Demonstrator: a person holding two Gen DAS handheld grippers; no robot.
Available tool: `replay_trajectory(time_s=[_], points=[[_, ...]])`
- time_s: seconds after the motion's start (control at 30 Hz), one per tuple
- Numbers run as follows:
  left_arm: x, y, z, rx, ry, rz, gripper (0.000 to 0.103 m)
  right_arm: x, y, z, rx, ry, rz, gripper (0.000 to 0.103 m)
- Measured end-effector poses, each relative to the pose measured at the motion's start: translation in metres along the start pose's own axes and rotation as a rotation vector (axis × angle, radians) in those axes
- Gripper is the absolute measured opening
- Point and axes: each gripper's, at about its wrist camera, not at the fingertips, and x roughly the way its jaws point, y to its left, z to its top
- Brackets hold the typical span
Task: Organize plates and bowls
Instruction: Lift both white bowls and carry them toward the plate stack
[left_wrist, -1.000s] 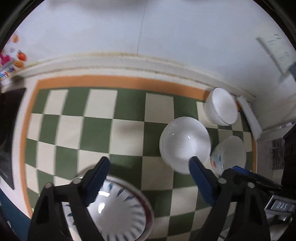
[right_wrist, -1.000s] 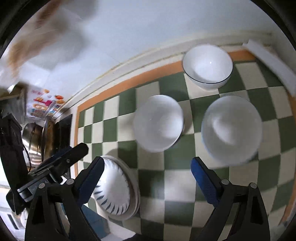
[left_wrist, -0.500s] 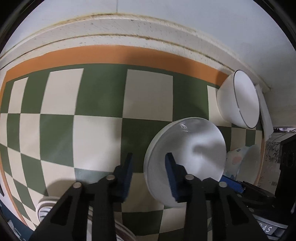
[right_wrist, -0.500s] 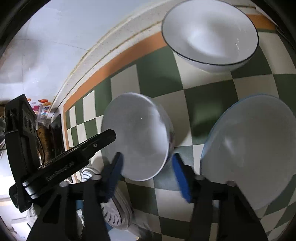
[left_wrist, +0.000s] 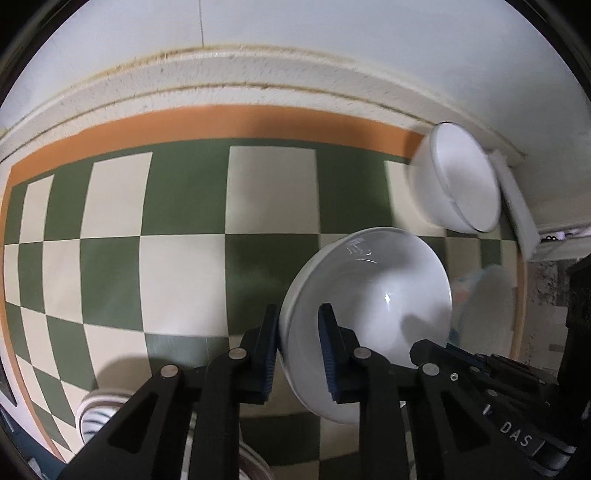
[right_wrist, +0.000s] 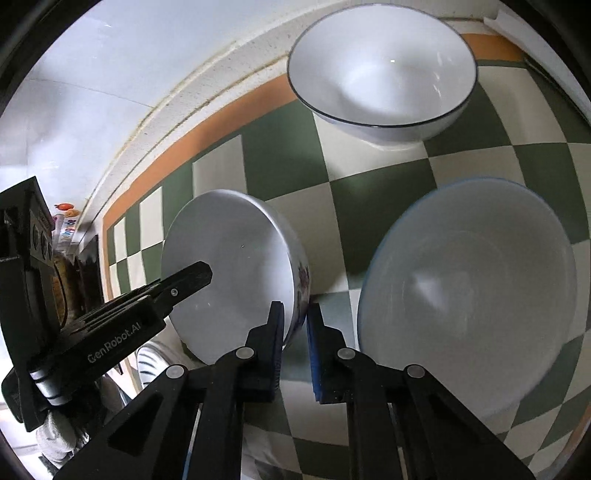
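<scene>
— What have the two grippers got hold of?

— The same white bowl (left_wrist: 369, 317). The left gripper (left_wrist: 297, 350) has just been closing and now clamps the bowl's near rim, one blue pad outside, one inside. The right gripper (right_wrist: 295, 339) has been closing too, and pinches the opposite rim, where a flower pattern shows on the outer wall.

— Where does the bowl sit?

— On the green-and-cream checked cloth (left_wrist: 184, 266), tipped a little.

— What crowds it?

— A big blue-rimmed bowl (right_wrist: 469, 310) just beside the right gripper, and a dark-rimmed bowl (right_wrist: 380, 70) farther back by the orange border. A striped plate (left_wrist: 96, 417) lies near the left gripper.

— Do the views differ?

— The flower pattern shows only from the right; from the left the blue-rimmed bowl is mostly hidden behind the held one.
</scene>
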Motion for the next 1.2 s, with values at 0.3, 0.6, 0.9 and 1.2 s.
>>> replay_trajectory(time_s=[0.3,0.6,0.9,1.2], points=[[-0.045,-0.023,-0.054,0.073,-0.043,-0.045,0.019,-0.047,-0.001,-0.059,-0.021,-0.037,0.019,0.014],[-0.012,-0.041,-0.099,0.083,0.042,-0.066,0.019,-0.064,-0.051,-0.114,0.024,-0.028,0.025,0.014],[0.025,-0.047,-0.117,0.084,0.112,-0.028,0.019,-0.035,-0.088,-0.133,0.06,0.028,0.013,0.014],[0.033,-0.05,-0.125,0.103,0.111,0.005,0.019,-0.026,-0.094,-0.139,0.048,0.04,0.004,0.014]])
